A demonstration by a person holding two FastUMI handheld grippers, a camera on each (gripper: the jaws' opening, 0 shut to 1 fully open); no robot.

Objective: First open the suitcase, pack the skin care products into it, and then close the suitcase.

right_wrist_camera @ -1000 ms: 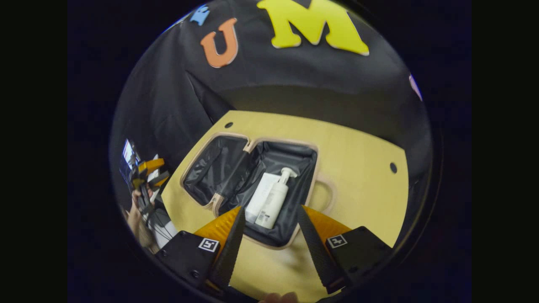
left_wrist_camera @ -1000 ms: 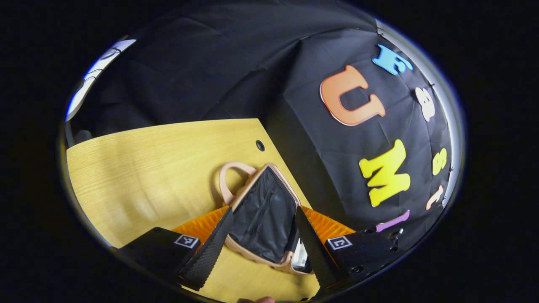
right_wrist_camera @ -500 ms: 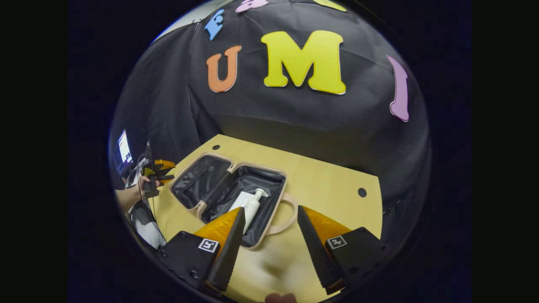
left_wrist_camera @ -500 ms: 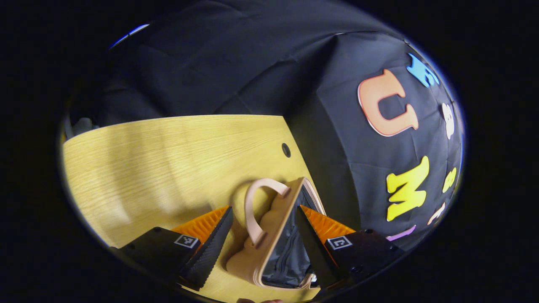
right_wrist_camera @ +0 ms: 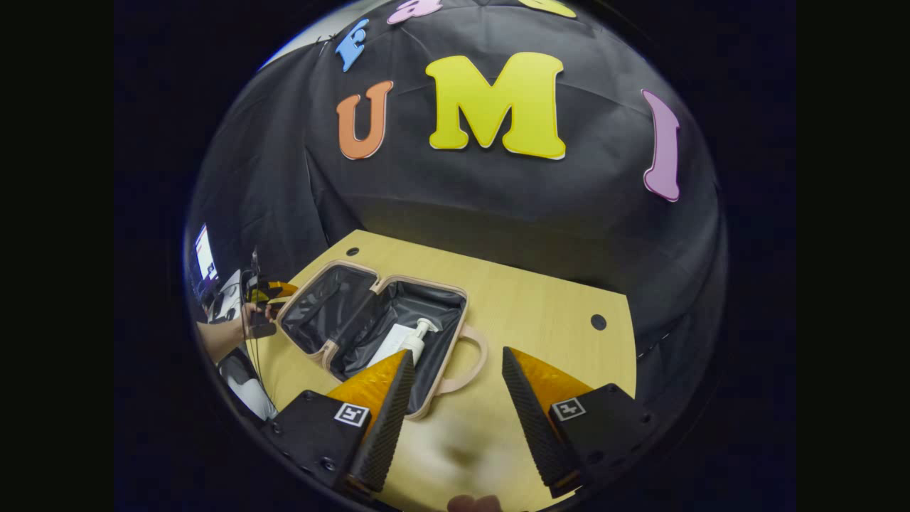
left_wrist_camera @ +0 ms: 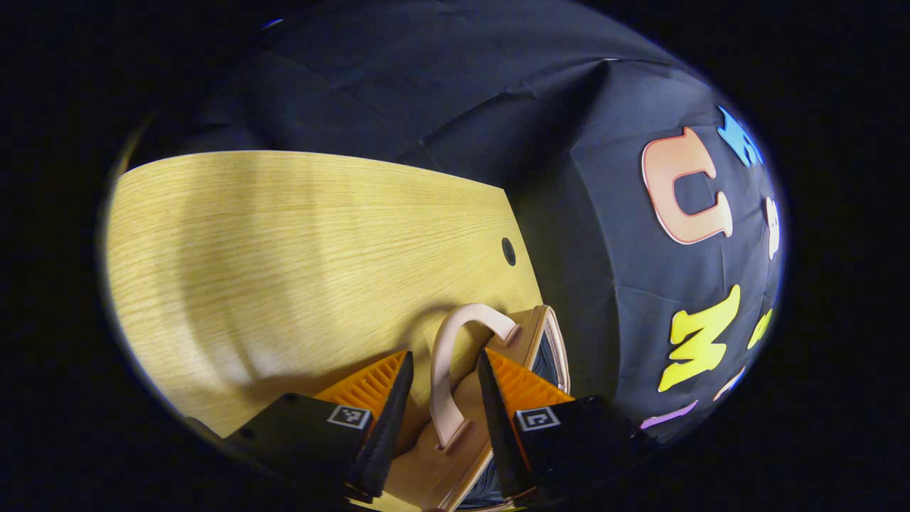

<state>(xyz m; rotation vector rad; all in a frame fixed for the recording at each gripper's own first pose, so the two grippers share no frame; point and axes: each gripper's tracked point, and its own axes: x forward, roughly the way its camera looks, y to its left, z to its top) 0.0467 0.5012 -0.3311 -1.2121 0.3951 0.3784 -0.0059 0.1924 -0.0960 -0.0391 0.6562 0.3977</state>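
Readable words or brands: none that I can make out.

Left tool (left_wrist_camera: 441, 398) markers: a small square black-and-white code patch on each finger block, just a pattern, no letters or digits.

Right tool (right_wrist_camera: 455, 398) markers: same kind of square code patches, nothing to read off them.

Pump bottle (right_wrist_camera: 414, 343) in the suitcase (right_wrist_camera: 377, 323): white, any print is way too small to tell.

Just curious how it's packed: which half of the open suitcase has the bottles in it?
The half with the handle, where the white pump bottle lies; the other half is bare dark lining.
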